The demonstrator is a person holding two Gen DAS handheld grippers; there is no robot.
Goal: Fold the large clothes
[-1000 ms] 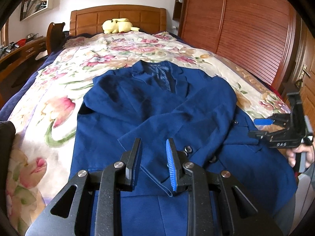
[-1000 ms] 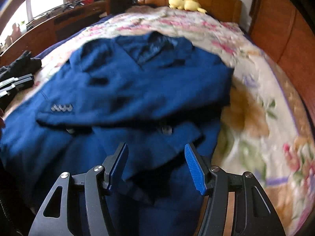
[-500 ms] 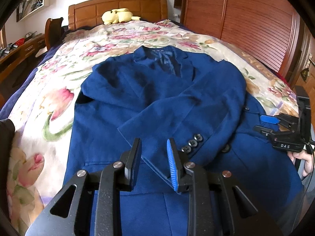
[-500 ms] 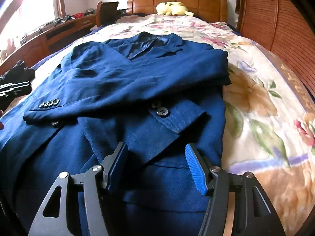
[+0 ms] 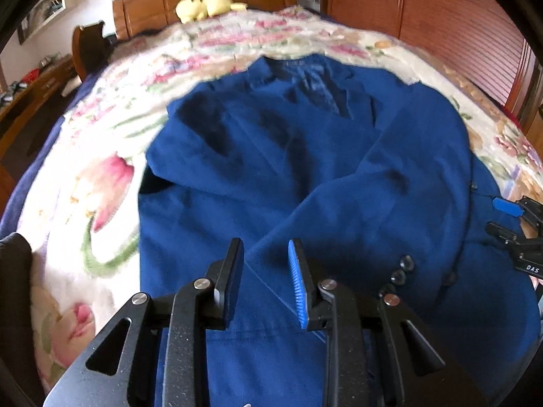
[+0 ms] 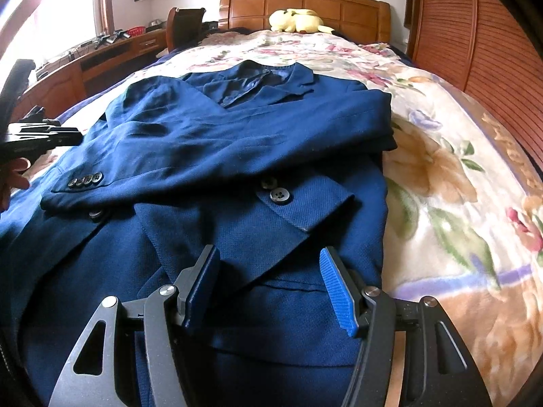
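Note:
A dark blue jacket [image 5: 305,176] lies face up on the floral bedspread [image 5: 85,203], collar toward the headboard, both sleeves folded across its front. My left gripper [image 5: 265,251] hovers open with a narrow gap over the folded sleeve's edge near the hem, left of the buttoned cuff [image 5: 400,271]; nothing is pinched. My right gripper [image 6: 269,257] stands wide open just above the lower front of the jacket [image 6: 237,142], below the buttoned flap [image 6: 305,200]. Each gripper shows at the other view's edge: the right gripper [image 5: 509,217] and the left gripper [image 6: 44,135].
A yellow plush toy [image 6: 298,20] rests against the wooden headboard [image 6: 305,3]. A wooden wardrobe [image 5: 441,17] lines the bed's right side. A desk [image 6: 101,57] and chair [image 6: 185,23] stand to the left. A hand [image 6: 13,176] holds the left gripper.
My left gripper has slid leftward along the jacket's lower part and tipped down; the cuff buttons now sit to its right. The right gripper has sunk slightly toward the jacket. The jacket lies as before.

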